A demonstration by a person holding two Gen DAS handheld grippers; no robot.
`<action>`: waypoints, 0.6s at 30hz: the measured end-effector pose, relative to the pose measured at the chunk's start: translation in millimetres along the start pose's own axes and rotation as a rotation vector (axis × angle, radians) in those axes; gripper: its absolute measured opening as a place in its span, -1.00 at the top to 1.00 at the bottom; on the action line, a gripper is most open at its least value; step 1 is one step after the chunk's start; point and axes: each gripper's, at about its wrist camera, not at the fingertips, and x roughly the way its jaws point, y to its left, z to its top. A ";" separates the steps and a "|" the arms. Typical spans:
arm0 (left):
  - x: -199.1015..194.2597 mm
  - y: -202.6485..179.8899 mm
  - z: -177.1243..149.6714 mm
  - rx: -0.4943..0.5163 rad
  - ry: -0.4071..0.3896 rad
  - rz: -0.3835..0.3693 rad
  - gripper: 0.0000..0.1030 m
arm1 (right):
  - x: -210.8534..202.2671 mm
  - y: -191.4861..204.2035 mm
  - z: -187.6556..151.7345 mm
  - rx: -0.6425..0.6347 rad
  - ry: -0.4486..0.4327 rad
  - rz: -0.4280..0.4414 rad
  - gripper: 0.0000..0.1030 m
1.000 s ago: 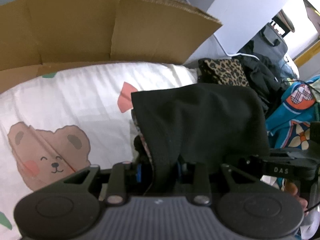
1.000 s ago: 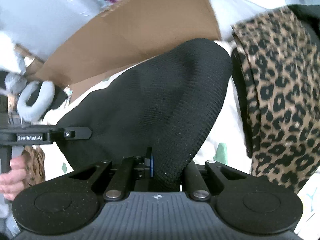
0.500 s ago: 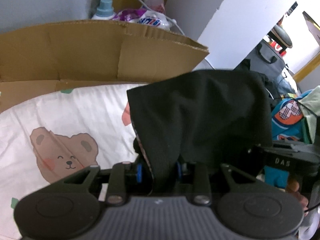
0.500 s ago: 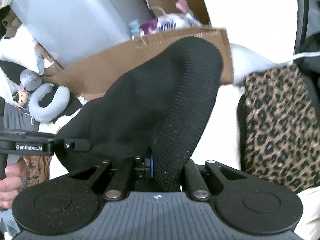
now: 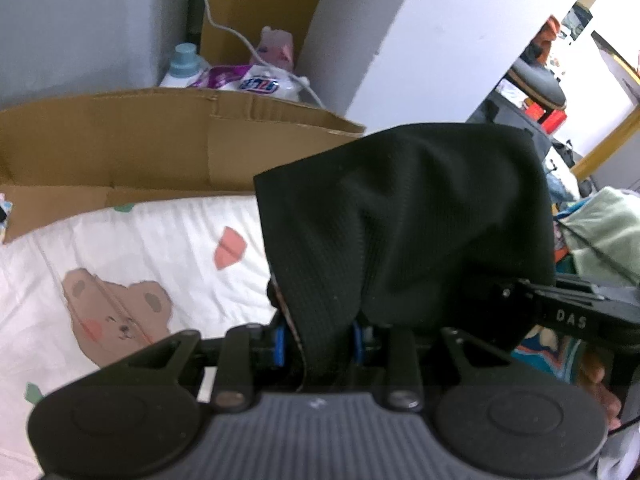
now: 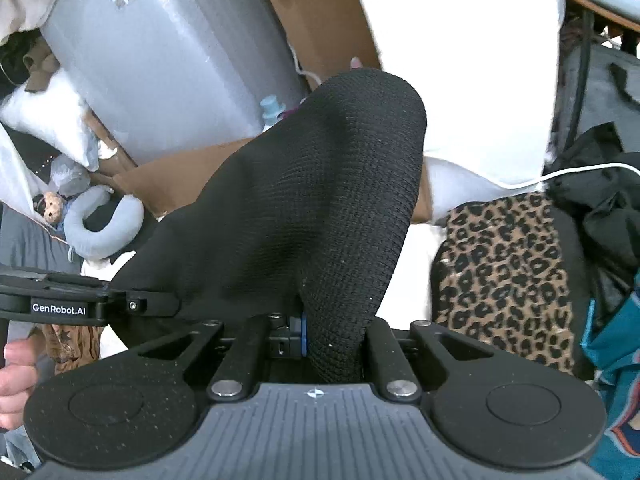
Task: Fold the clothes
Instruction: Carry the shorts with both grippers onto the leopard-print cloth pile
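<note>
gripping one black garment [image 5: 404, 220] between them, the left gripper [image 5: 320, 340] and right gripper [image 6: 332, 340] are each clamped on a bunched edge, holding it above the bear-print sheet [image 5: 120, 264], left of the leopard-print cloth [image 6: 504, 280].

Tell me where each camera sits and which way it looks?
Left wrist: on the left gripper, looking down over the black garment at the bear sheet; the right gripper shows.
Right wrist: on the right gripper, looking past the garment at leopard cloth; a hand shows.
Both see the garment and cardboard.
</note>
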 end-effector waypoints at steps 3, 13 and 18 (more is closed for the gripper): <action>2.7 -17.5 1.5 0.001 0.005 0.000 0.38 | -15.3 -10.0 2.6 0.004 -0.005 -0.011 0.86; 22.4 -71.4 5.2 0.003 0.008 -0.030 0.38 | -51.9 -55.5 8.7 0.036 -0.027 -0.067 0.86; 46.2 -91.3 5.6 0.012 0.038 -0.016 0.38 | -57.4 -76.3 7.1 0.042 -0.025 -0.096 0.86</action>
